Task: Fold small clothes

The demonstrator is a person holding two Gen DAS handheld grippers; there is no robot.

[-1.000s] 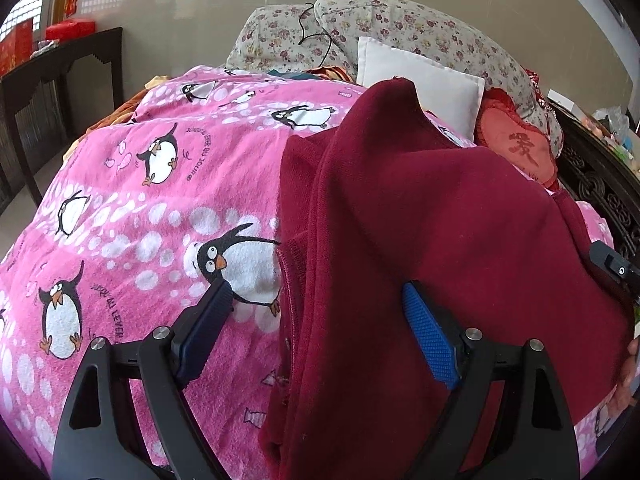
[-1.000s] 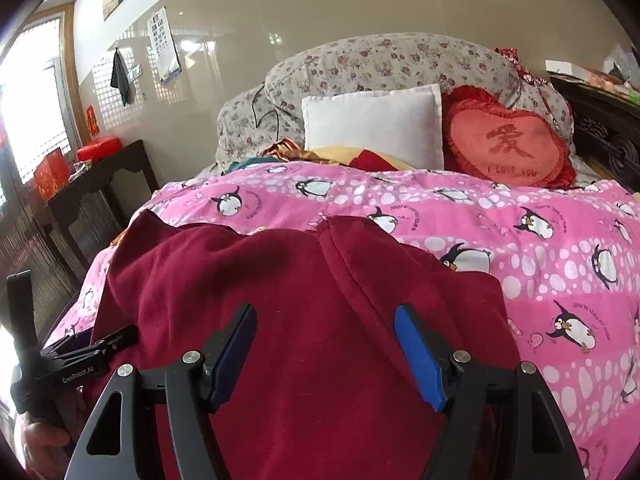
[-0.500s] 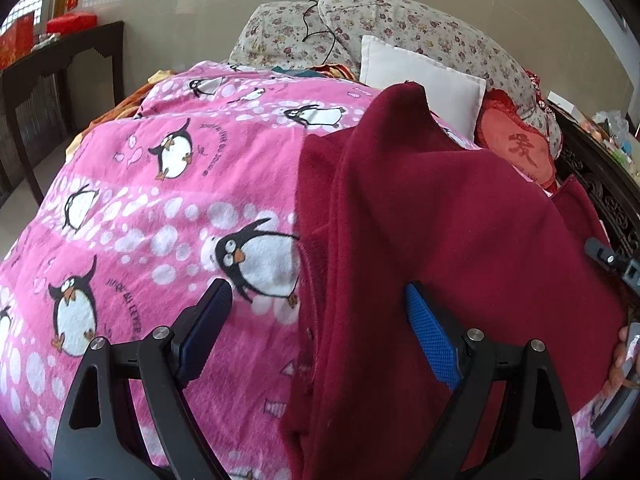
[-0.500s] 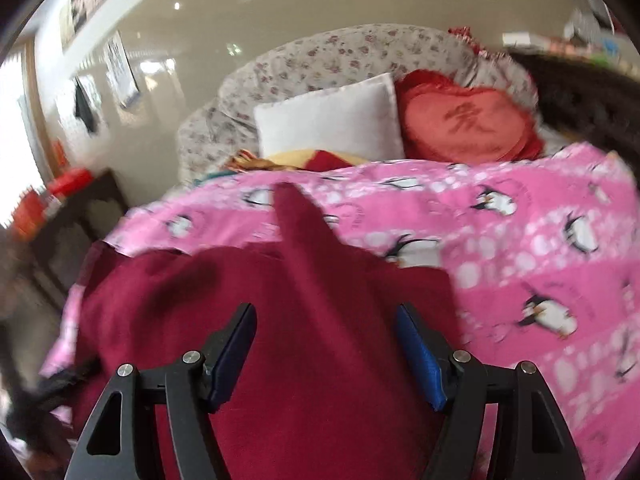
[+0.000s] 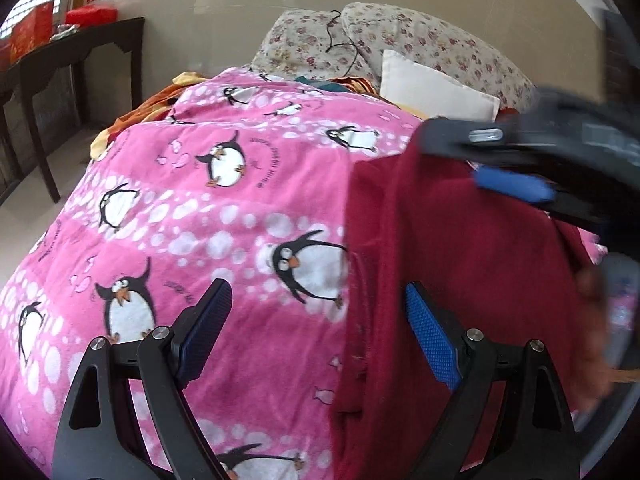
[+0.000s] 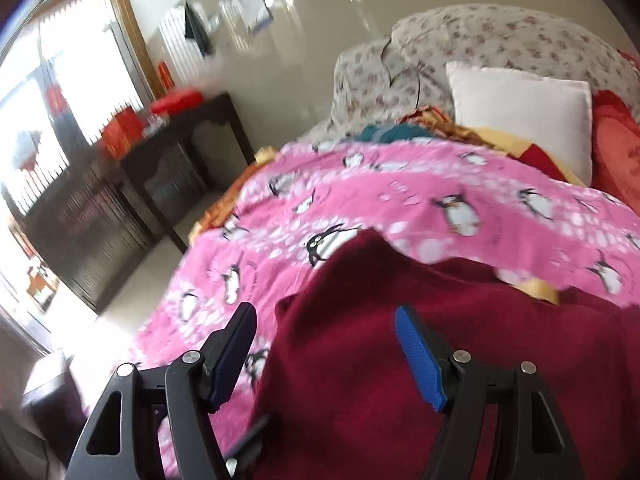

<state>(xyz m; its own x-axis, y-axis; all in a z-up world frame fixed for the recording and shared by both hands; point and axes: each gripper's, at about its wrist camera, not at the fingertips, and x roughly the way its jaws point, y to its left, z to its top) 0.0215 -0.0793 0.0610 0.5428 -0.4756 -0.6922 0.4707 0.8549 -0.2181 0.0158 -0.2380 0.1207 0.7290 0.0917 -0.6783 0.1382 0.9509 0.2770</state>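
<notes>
A dark red garment (image 5: 460, 280) lies partly folded on the pink penguin blanket (image 5: 220, 220); it also shows in the right wrist view (image 6: 440, 340). My left gripper (image 5: 316, 336) is open and empty, low over the garment's left edge. My right gripper (image 6: 324, 352) is open and empty, above the garment's left part. In the left wrist view the right gripper (image 5: 516, 168) crosses blurred over the garment's far right side.
A white pillow (image 6: 528, 108), floral pillows (image 5: 420, 44) and a red heart cushion (image 6: 616, 152) lie at the bed's head. A dark wooden side table (image 5: 80, 60) with red boxes stands left of the bed. The floor lies beyond the blanket's left edge.
My right gripper has swung left across the garment and now appears in the left wrist view. The garment's raised fold has dropped flatter. My left gripper has shifted slightly left.
</notes>
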